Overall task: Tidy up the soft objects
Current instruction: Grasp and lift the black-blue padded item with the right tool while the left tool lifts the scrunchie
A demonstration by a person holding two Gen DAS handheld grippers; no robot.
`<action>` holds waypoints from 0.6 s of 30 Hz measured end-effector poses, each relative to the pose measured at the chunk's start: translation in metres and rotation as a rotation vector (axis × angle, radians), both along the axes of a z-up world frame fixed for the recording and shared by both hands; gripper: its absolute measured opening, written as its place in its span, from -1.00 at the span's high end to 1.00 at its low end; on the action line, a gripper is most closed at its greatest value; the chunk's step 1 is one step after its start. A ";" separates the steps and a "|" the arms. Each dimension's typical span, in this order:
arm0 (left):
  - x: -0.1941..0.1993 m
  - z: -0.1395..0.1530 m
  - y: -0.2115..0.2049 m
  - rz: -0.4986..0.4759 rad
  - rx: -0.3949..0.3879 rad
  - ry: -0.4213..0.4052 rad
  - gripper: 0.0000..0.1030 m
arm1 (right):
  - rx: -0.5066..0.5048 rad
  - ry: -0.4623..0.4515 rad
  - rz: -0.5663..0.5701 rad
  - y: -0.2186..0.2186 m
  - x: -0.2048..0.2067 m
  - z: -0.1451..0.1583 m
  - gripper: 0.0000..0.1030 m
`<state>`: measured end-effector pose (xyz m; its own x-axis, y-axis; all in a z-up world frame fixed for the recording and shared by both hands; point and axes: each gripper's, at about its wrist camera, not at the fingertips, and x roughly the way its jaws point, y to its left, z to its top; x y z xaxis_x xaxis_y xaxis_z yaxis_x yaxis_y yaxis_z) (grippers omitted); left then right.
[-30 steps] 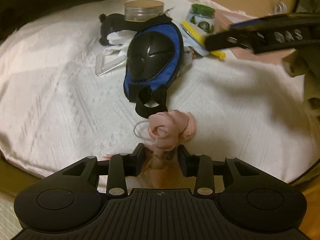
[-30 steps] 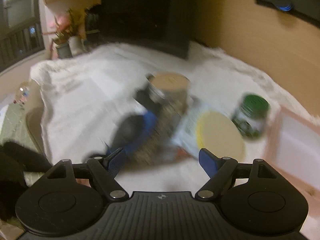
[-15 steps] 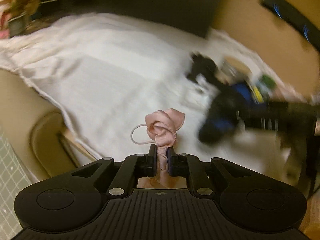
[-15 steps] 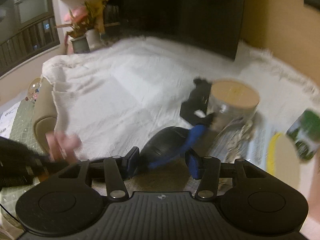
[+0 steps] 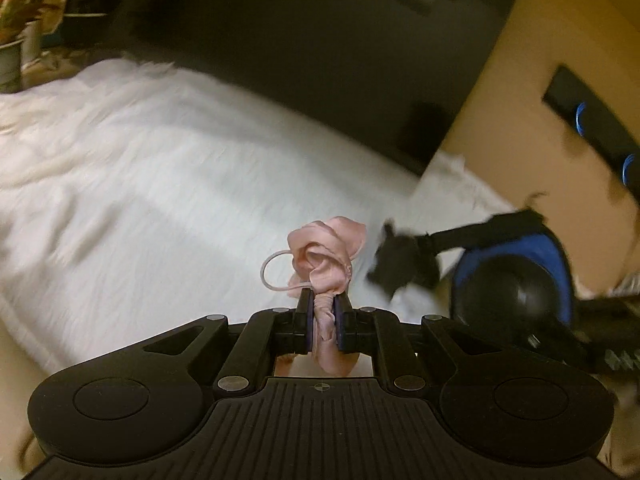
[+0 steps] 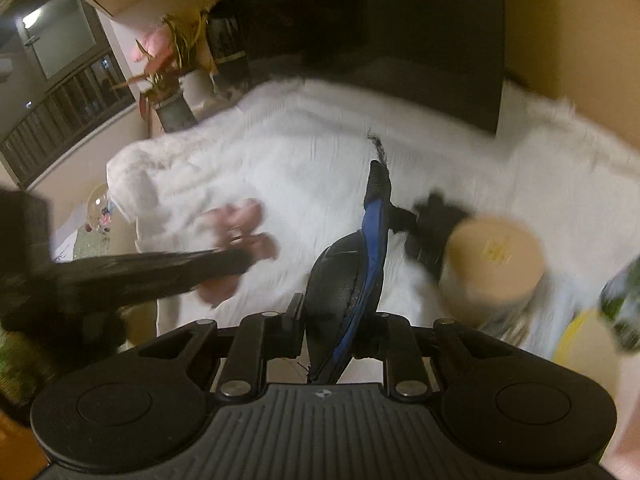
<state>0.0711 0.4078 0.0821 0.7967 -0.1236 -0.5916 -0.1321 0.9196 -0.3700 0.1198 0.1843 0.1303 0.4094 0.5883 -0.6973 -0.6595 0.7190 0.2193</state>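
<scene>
Pink satin scrunchie (image 5: 326, 258) sits clenched in my left gripper (image 5: 323, 322), lifted off the white cloth (image 5: 160, 184). To its right, my right gripper (image 6: 328, 332) has just closed on the blue-edged pad (image 6: 352, 276), long axis pointing away from me.

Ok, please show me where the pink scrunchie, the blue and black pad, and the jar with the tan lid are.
pink scrunchie (image 5: 326, 254), left wrist view, on its bunched folds above the claw.
blue and black pad (image 6: 340, 276), right wrist view, on its black shell.
jar with the tan lid (image 6: 496, 254), right wrist view, on the lid top.
</scene>
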 end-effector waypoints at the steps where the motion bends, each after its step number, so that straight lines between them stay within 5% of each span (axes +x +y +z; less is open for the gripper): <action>1: 0.012 0.009 -0.003 -0.008 -0.005 -0.016 0.75 | 0.008 -0.023 -0.009 -0.004 0.003 0.011 0.61; 9: 0.080 0.087 -0.078 -0.136 0.042 -0.152 0.75 | 0.071 -0.245 -0.227 -0.113 0.026 0.099 0.61; 12: 0.094 0.103 -0.127 -0.225 0.084 -0.181 0.75 | 0.068 -0.322 -0.353 -0.176 0.027 0.115 0.61; 18: 0.109 0.105 -0.238 -0.464 0.037 -0.175 0.75 | -0.004 -0.357 -0.602 -0.276 0.023 0.120 0.61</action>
